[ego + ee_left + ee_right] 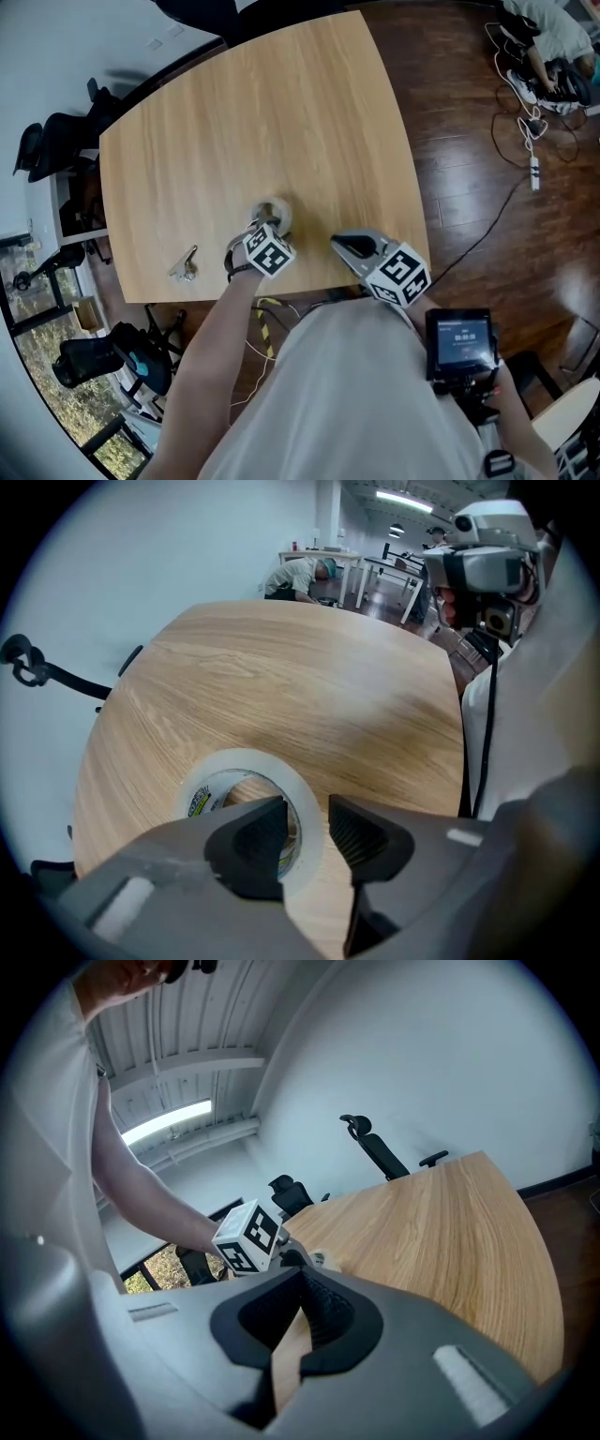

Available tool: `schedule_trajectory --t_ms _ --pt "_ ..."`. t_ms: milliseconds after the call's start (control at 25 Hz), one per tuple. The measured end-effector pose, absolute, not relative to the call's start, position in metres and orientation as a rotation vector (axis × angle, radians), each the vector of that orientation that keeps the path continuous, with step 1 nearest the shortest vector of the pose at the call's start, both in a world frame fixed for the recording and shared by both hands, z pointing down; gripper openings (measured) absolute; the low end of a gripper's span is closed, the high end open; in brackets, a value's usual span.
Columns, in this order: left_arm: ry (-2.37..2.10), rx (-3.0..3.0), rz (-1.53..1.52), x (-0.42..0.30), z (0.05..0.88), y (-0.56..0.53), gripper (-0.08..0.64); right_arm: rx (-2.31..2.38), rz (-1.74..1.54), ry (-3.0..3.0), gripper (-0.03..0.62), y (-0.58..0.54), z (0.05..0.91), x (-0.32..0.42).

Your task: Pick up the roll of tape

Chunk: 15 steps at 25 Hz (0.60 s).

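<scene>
Roll of tape (246, 761): whitish ring with yellow-green print inside the core, flat on the pale wood-grain worktop (281, 112), close to its near edge. Left tongs (307, 829) parted astride the roll's wall, one jaw in the core, one outside, not pinching; right tongs (302, 1279) closed and empty by the same edge. Around: dark plank floor (469, 141), black office chairs (380, 1152), white walls.

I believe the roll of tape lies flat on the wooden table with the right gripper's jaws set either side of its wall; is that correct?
Not quite: it is the left gripper whose jaws stand either side of the wall of the roll of tape, which lies flat on the wooden table. The left gripper view shows this; the right gripper is shut and empty.
</scene>
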<state>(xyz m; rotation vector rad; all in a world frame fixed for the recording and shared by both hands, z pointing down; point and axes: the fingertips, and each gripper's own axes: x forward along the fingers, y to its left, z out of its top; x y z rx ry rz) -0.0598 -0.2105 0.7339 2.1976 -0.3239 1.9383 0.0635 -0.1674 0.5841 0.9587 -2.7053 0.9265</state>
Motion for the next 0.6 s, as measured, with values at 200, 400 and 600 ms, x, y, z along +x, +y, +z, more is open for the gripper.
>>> schedule_trajectory --t_ms 200,400,600 --pt "-0.279 2.134 1.997 -0.065 0.743 -0.206 0.149 0.953 0.932 -2.706 0.006 -0.169 0.585 0.066" --pt "-0.315 2.111 1.981 -0.067 0.745 -0.207 0.103 0.958 0.931 -2.708 0.006 -0.168 0.584 0.068" --pt "-0.287 2.082 1.977 -0.076 0.743 -0.209 0.101 0.951 0.901 -2.713 0.006 -0.171 0.584 0.062"
